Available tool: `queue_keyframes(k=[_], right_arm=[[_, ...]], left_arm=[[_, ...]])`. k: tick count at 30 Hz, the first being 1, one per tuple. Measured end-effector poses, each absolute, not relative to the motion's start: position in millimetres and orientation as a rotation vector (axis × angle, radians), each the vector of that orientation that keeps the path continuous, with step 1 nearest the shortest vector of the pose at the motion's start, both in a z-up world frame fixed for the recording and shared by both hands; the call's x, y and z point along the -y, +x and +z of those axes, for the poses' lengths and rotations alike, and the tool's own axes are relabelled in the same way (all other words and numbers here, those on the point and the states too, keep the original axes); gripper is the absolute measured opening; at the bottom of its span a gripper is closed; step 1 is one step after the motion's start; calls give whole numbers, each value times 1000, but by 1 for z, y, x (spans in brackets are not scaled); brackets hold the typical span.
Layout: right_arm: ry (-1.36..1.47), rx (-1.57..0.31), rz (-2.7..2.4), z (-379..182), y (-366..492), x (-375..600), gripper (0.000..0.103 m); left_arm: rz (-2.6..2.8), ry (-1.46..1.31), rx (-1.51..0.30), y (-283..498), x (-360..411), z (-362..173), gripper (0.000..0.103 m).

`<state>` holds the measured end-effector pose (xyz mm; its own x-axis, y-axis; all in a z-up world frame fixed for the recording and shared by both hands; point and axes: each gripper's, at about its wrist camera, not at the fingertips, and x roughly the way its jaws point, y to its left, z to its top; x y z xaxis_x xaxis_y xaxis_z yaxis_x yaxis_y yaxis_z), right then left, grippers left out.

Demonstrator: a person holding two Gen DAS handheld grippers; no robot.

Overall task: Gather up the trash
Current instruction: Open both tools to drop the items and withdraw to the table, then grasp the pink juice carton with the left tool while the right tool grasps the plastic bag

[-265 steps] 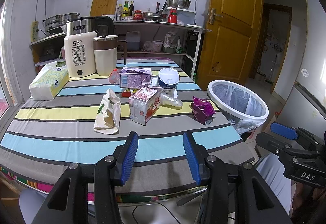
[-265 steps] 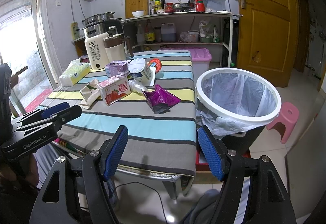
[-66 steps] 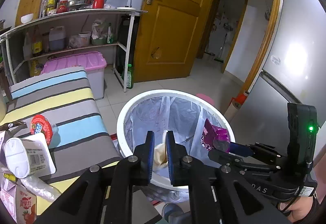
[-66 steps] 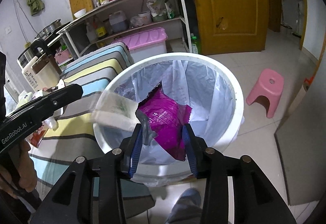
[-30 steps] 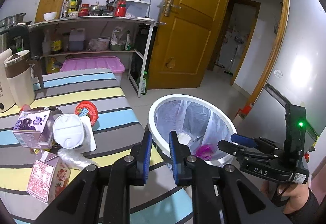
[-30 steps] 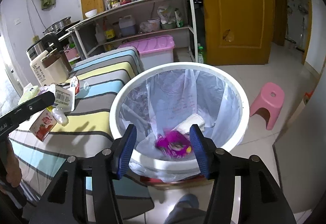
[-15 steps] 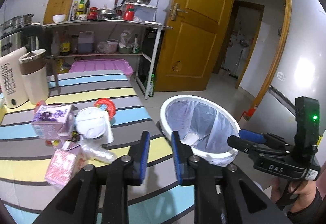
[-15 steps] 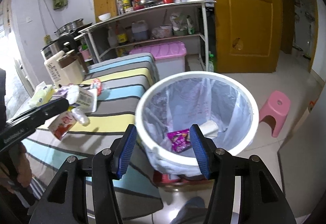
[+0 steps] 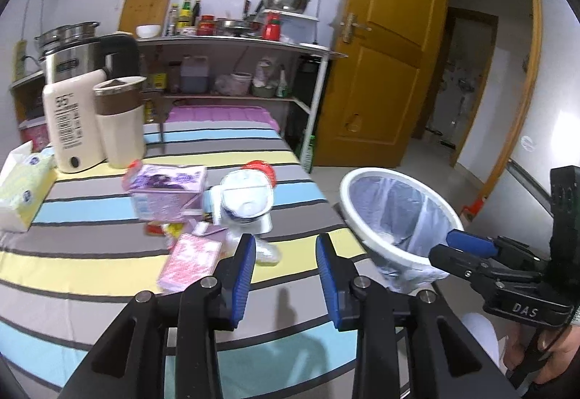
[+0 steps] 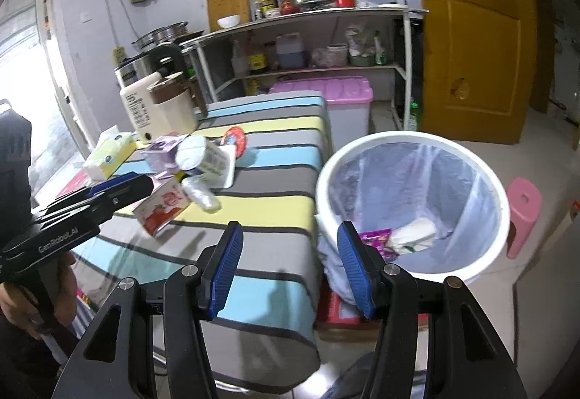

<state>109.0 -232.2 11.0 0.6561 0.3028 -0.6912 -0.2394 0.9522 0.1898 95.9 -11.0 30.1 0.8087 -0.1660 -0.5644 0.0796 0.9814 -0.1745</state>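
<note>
A white trash bin (image 10: pixel 413 145) lined with a clear bag stands beside the striped table (image 10: pixel 272 210); inside lie a purple wrapper (image 10: pixel 377 236) and a white paper bag (image 10: pixel 413 236). On the table lie a pink carton (image 9: pixel 190 261), a purple carton (image 9: pixel 166 192), a white tub (image 9: pixel 246 199), a clear plastic wrap (image 9: pixel 266 252) and a red lid (image 9: pixel 259 167). My left gripper (image 9: pixel 284 275) is open and empty above the table's near edge, just right of the pink carton. My right gripper (image 10: pixel 288 270) is open and empty, above the table corner beside the bin.
A tissue box (image 9: pixel 23 192), a white dispenser (image 9: pixel 69 131) and a beige jug (image 9: pixel 121 120) stand at the table's far left. A pink storage box (image 10: pixel 326 91) and a shelf rack (image 10: pixel 308 36) lie behind. A pink stool (image 10: pixel 522 214) stands right of the bin.
Both grippers dropped their trash into the bin and pulled back from it towards the table. The left jaws have opened wider in the last half second.
</note>
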Motion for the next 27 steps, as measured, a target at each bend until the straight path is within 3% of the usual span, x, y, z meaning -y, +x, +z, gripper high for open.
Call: queue_keyframes(k=[6, 10, 16, 19, 27], right_arm=[[78, -802, 353, 7, 108, 217, 55], [73, -818, 374, 2, 109, 209, 55], [63, -838, 407, -4, 112, 198, 55], [56, -847, 420, -6, 115, 194, 55], [35, -864, 452, -13, 127, 182, 55]], left_arm=[[-66, -140, -618, 86, -9, 24, 34], [-27, -134, -629, 84, -21, 17, 48], [8, -137, -662, 90, -34, 4, 50], [-2, -137, -675, 98, -37, -2, 57], [-22, -111, -715, 115, -36, -16, 58]])
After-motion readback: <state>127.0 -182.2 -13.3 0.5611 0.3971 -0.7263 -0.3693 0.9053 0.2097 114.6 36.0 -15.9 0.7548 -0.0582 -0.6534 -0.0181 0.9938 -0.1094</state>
